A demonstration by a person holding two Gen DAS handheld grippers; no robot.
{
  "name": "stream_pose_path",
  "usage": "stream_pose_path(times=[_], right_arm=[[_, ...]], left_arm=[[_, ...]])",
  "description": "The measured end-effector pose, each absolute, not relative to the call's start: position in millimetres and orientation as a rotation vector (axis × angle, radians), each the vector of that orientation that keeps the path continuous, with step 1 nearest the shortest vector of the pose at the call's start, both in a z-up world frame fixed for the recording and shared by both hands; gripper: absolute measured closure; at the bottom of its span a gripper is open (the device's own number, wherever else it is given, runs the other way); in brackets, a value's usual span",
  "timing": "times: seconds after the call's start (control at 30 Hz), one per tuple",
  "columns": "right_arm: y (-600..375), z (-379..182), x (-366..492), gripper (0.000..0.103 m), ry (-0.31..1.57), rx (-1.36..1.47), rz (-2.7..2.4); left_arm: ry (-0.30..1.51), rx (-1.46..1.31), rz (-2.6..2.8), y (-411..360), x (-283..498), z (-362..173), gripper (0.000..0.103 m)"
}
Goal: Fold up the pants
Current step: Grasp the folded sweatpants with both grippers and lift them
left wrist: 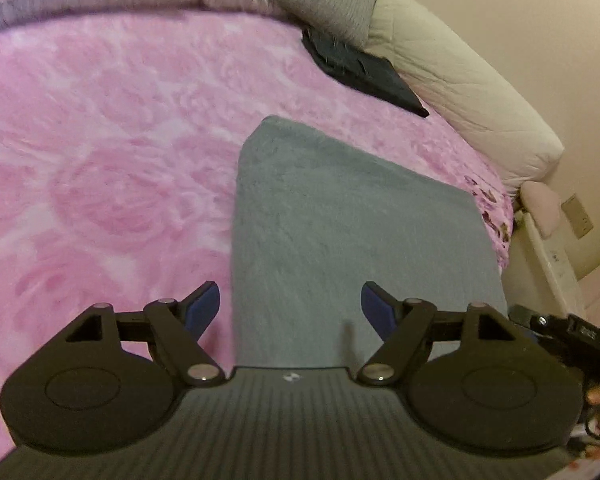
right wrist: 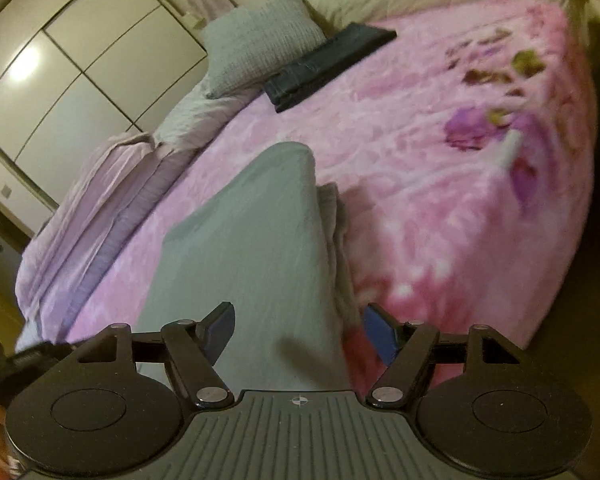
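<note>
Grey pants (left wrist: 340,240) lie folded flat on the pink blanket, running away from both cameras; in the right wrist view the grey pants (right wrist: 252,248) show layered edges along their right side. My left gripper (left wrist: 290,308) hovers over their near end with blue pads wide apart and nothing between them. My right gripper (right wrist: 298,330) hangs over the pants' right edge, also open and empty. A folded dark garment (left wrist: 364,68) rests further back by the pillows, seen too as the dark garment (right wrist: 328,66) in the right wrist view.
The pink floral blanket (left wrist: 108,168) covers the bed. Grey and cream pillows (left wrist: 332,0) line the head end, and a cream bolster (left wrist: 460,92) runs along the wall. A wardrobe (right wrist: 60,72) stands beyond the bed. The bed edge (right wrist: 572,200) drops off at right.
</note>
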State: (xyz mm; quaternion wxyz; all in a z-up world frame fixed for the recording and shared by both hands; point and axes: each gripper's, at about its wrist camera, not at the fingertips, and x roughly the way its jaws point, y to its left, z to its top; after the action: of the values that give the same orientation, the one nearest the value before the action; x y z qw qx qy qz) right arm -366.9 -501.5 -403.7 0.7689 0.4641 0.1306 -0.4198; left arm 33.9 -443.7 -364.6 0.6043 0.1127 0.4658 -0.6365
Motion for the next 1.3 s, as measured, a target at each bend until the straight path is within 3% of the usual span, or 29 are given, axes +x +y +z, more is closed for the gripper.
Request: stream_pose_path(times=[0.33,0.6,0.7,0.77,0.9,1.0,1.03,1.1,1.23,1.27,1.3], right_arm=[[-586.1,-442.9,-366.7,0.031,0.26,1.275,-0.731],[-598.0,-453.8,-369.3,0.031,0.251,1.323,-0.662],[-601.0,-451.5,-359.0,0.031,0.275,1.305,-0.672],[-600.6,-445.2,-352.8,0.034,0.321,1.289,-0.69],[-599.6,-436.5,-341.1,0.047,0.398,1.248,-0.722],[-596.2,-413.3,-321.4,0.049,0.524,1.128,-0.762],[-594.8,-408.5,-317.2,0.047,0.561,1.101,-0.771],[-598.7,-415.3,-321.2,0.028,0.591,1.16,-0.802],[-596.7,-436.0,-331.6,0.023,0.485,1.246,-0.78],[-597.0,-439.1,-328.6,0.026,0.468,1.256,-0.771],[-598.2,-439.2,-325.5,0.041,0.461,1.266,-0.772]], left_arm=[[1.33,0.144,-1.565,-503.7,63.0,-412.5,0.028],[1.381,0.159,-1.577,-522.9,58.2,-419.7,0.027],[1.392,0.191,-1.54,-526.4,58.0,-416.3,0.036],[1.375,0.238,-1.519,-528.3,55.0,-411.2,0.047],[1.345,0.289,-1.473,-530.3,47.2,-403.1,0.054],[1.308,0.339,-1.447,-530.2,39.3,-391.3,0.058],[1.307,0.353,-1.446,-530.9,38.2,-392.3,0.057],[1.326,0.361,-1.449,-532.6,38.5,-395.9,0.054],[1.396,0.337,-1.438,-541.9,45.7,-406.0,0.05],[1.398,0.342,-1.434,-544.1,45.4,-405.2,0.051],[1.393,0.35,-1.427,-543.7,44.6,-402.4,0.053]])
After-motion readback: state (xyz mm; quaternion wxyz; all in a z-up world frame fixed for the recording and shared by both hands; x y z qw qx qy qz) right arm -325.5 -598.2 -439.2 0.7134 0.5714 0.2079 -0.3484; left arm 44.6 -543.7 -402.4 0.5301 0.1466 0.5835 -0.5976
